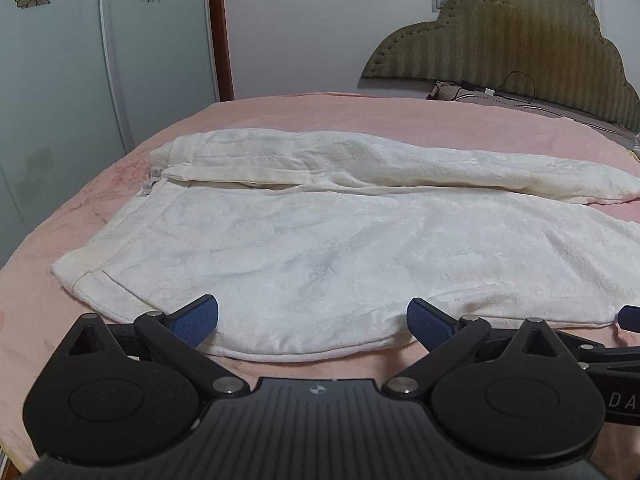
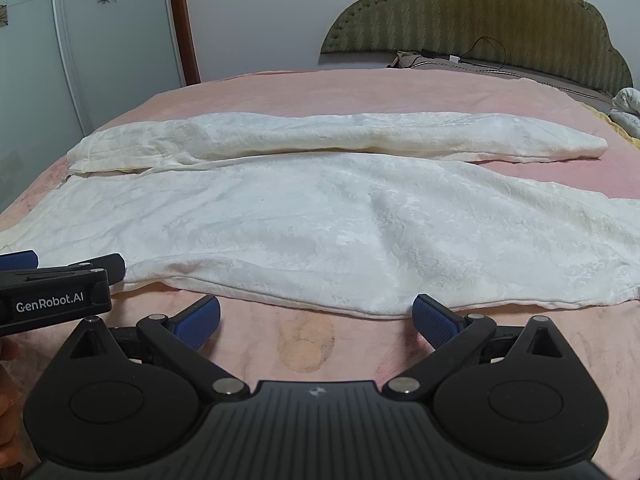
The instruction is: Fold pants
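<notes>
White textured pants (image 1: 320, 240) lie spread flat on a pink bed sheet (image 1: 300, 120), waistband at the left, two legs running right. They also show in the right wrist view (image 2: 340, 220). My left gripper (image 1: 312, 320) is open, its blue pads over the near edge of the near leg. My right gripper (image 2: 316, 320) is open, just short of the near edge, over bare sheet. The left gripper's body (image 2: 56, 288) shows at the left of the right wrist view, and a blue tip of the right gripper (image 1: 630, 318) shows at the right of the left wrist view.
A green padded headboard (image 1: 500, 32) stands at the far right with a black cable (image 1: 516, 84) and pillows below it. A glass wardrobe door with flower decals (image 1: 80, 60) stands at the left. A faded print marks the sheet (image 2: 306, 344).
</notes>
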Action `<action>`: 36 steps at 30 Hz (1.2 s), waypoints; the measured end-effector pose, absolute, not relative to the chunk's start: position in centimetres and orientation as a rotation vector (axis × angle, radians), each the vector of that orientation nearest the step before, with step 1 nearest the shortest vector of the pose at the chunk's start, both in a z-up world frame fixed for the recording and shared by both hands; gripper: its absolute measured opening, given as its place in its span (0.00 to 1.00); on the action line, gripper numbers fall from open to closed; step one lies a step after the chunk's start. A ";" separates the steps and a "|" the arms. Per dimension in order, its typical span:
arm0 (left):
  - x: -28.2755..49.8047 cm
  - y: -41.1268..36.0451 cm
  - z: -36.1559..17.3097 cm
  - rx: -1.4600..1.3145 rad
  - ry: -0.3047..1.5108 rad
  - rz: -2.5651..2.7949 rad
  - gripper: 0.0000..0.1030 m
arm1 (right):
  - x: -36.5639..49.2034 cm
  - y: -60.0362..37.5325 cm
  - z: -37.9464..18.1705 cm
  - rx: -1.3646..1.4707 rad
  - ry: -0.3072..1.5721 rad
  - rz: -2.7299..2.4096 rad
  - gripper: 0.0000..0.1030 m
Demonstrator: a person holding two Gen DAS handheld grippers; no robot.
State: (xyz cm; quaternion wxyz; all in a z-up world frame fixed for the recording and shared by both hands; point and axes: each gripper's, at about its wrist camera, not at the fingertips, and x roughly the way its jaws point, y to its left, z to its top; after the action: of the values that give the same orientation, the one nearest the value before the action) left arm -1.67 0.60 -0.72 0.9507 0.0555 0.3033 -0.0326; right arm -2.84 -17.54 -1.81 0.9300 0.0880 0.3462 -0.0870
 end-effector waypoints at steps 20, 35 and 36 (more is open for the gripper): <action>-1.8 0.7 -0.8 0.122 0.607 -0.056 0.99 | -2.8 -17.5 -2.0 0.185 0.706 -0.173 1.00; -1.8 1.0 -0.8 0.130 0.605 -0.057 0.99 | -3.0 -17.4 -1.8 0.189 0.696 -0.149 1.00; -1.8 0.9 -0.8 0.130 0.605 -0.057 0.99 | -3.1 -17.4 -1.8 0.190 0.696 -0.148 1.00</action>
State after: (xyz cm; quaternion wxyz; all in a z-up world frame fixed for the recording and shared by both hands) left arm -1.85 0.90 -0.75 0.9522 0.0640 0.2975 -0.0280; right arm -3.06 -17.43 -1.78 0.9331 0.0927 0.3400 -0.0723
